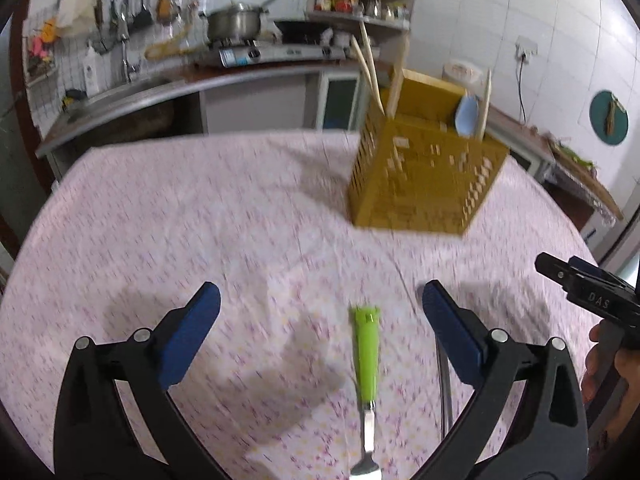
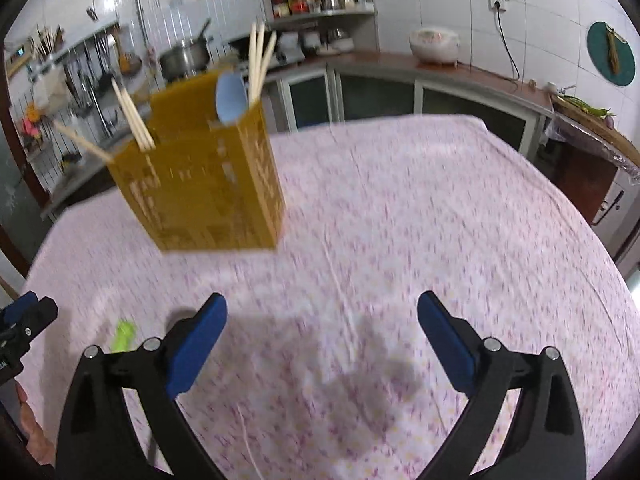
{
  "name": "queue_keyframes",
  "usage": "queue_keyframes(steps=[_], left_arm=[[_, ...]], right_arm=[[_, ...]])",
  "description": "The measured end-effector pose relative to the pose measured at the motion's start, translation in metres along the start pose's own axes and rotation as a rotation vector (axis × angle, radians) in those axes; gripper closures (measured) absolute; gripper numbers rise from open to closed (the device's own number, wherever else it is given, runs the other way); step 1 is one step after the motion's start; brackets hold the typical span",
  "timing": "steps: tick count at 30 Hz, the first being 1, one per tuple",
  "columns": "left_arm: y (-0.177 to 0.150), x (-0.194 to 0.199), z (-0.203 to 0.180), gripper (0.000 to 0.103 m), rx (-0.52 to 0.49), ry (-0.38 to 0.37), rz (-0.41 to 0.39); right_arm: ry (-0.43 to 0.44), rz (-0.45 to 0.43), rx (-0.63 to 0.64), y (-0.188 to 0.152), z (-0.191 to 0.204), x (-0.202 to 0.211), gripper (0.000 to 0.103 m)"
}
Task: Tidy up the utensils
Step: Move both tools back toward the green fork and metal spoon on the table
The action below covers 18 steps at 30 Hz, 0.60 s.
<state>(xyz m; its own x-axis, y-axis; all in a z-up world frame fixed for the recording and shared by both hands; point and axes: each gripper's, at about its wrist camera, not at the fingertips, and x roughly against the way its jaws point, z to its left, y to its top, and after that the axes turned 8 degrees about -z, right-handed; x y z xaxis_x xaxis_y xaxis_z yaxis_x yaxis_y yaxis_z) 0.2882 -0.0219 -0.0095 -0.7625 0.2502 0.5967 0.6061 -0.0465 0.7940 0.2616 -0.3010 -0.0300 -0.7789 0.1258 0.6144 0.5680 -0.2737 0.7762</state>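
Left gripper (image 1: 320,300) hangs over the pink floral tablecloth (image 1: 200,220) with its jaws spread wide and holding nothing; a green-handled utensil (image 1: 367,360) lies on the cloth between its fingers, handle pointing away. Right gripper (image 2: 322,312), also wide apart and empty, hovers over bare cloth just beside it. Farther back on the table stands a yellow perforated holder (image 2: 208,192), chopsticks (image 2: 256,60) and a pale blue spoon (image 2: 230,96) upright inside. Kitchen counter (image 2: 440,68) beyond.

white letters "das" stand on the right tool (image 1: 600,300).
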Motion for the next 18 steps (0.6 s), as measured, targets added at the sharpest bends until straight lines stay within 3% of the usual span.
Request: queue_keyframes(steps=[4, 12, 15, 18], left_arm=[[-0.016, -0.012, -0.007, 0.006, -0.001, -0.010, 0.069], [-0.035, -0.023, -0.022, 0.027, -0.045, -0.034, 0.125], [-0.043, -0.032, -0.029, 0.038, -0.086, -0.028, 0.152], [-0.051, -0.046, -0.028, 0.066, -0.110, -0.010, 0.201]], right_arm=[[0.000, 0.054, -0.003, -0.016, 0.003, -0.006, 0.009], [-0.023, 0.117, -0.048, -0.031, 0.000, -0.017, 0.010], [-0.020, 0.123, -0.032, -0.032, 0.008, -0.017, 0.010], [-0.022, 0.126, -0.015, -0.031, 0.016, -0.016, 0.010]])
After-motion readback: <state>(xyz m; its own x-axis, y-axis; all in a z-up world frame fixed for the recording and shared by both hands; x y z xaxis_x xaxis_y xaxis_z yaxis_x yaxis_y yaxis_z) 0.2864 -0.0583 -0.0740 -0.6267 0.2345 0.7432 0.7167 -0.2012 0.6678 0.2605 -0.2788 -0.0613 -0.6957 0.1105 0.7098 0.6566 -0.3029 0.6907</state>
